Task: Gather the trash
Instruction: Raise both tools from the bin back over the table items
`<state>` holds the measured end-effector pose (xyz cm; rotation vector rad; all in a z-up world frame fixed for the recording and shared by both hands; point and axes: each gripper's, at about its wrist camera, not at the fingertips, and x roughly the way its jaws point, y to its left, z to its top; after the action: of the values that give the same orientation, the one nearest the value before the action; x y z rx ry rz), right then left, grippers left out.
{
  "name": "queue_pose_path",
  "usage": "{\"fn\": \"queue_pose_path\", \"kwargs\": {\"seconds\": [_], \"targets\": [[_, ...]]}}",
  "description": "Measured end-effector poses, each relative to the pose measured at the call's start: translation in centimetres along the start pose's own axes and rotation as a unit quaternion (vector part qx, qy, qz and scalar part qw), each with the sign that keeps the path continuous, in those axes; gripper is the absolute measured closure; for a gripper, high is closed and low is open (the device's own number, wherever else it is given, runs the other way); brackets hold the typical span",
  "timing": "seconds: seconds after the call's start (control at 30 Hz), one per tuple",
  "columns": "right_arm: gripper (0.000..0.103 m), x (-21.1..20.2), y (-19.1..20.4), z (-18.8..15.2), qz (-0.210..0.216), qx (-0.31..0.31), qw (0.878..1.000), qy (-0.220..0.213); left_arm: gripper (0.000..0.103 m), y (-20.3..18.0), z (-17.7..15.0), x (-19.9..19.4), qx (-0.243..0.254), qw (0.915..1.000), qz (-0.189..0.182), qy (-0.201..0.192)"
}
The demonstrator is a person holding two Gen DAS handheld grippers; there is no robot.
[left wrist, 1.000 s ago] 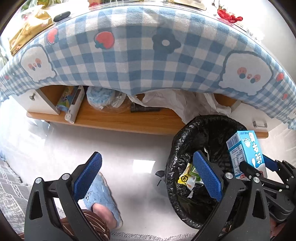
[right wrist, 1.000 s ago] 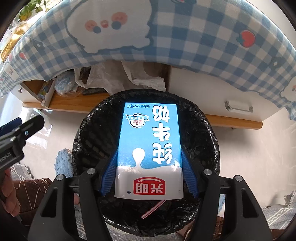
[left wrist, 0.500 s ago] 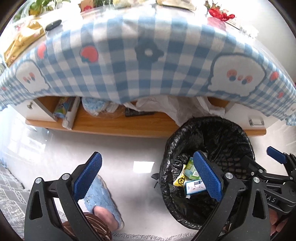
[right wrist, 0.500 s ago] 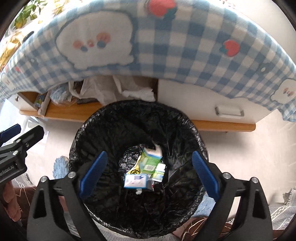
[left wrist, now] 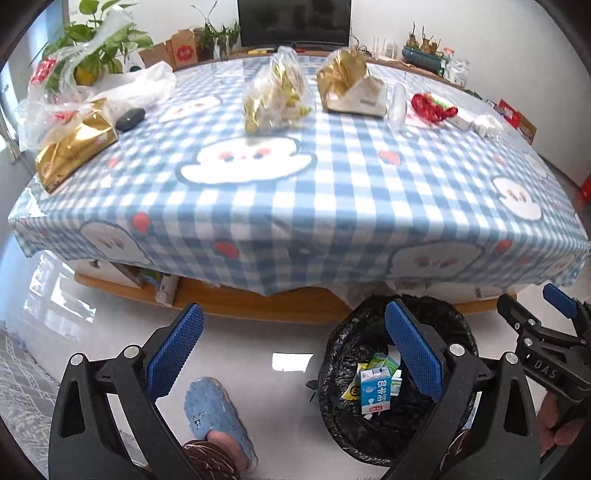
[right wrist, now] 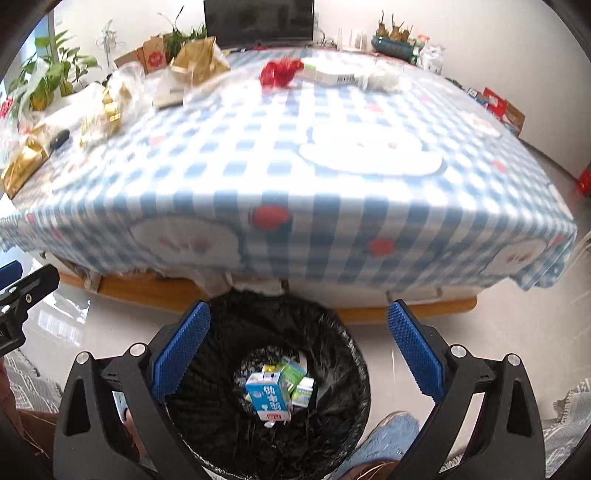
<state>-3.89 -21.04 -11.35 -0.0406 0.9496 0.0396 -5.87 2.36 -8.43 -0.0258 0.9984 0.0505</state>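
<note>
A black-lined trash bin [left wrist: 332, 354] [right wrist: 343, 354] stands on the floor at the table's front edge. In it lies a blue and white milk carton [left wrist: 375, 393] [right wrist: 267, 397] among other small cartons. My right gripper [right wrist: 299, 306] hangs open and empty above the bin. To the bin's left, over the floor, my left gripper [left wrist: 292, 308] is open and empty too. On the checked tablecloth [left wrist: 332, 192] lie a gold bag [left wrist: 74, 147], a clear bag of gold wrappers [left wrist: 277, 99], a gold bag on a white box [left wrist: 351, 88] and a red wrapper [left wrist: 430, 105] [right wrist: 280, 72].
A person's foot in a blue slipper [left wrist: 218, 417] rests on the floor left of the bin. A wooden shelf [left wrist: 258, 302] runs under the table. Potted plants [left wrist: 92, 48] and a dark screen [left wrist: 293, 20] stand behind the table. A grey rug [left wrist: 18, 387] lies at the left.
The right gripper opened and the milk carton dropped into the bin. Both grippers rose, so the tabletop and its litter came into view.
</note>
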Motion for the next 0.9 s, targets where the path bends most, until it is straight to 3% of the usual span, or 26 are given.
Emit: {"fn": "queue_pose_path", "kwargs": {"seconds": [0.43, 0.9], "targets": [[0.010, -4.2, 0.5, 6.9, 0.011, -0.003, 0.998, -0.065, 0.006, 0.5, 4.5, -1.2, -0.014, 0.9999, 0.006, -0.005], [0.015, -2.2, 0.8, 12.1, 0.009, -0.026, 0.996, -0.087, 0.007, 0.8, 9.5, 0.4, -0.017, 0.9995, 0.021, -0.017]]}}
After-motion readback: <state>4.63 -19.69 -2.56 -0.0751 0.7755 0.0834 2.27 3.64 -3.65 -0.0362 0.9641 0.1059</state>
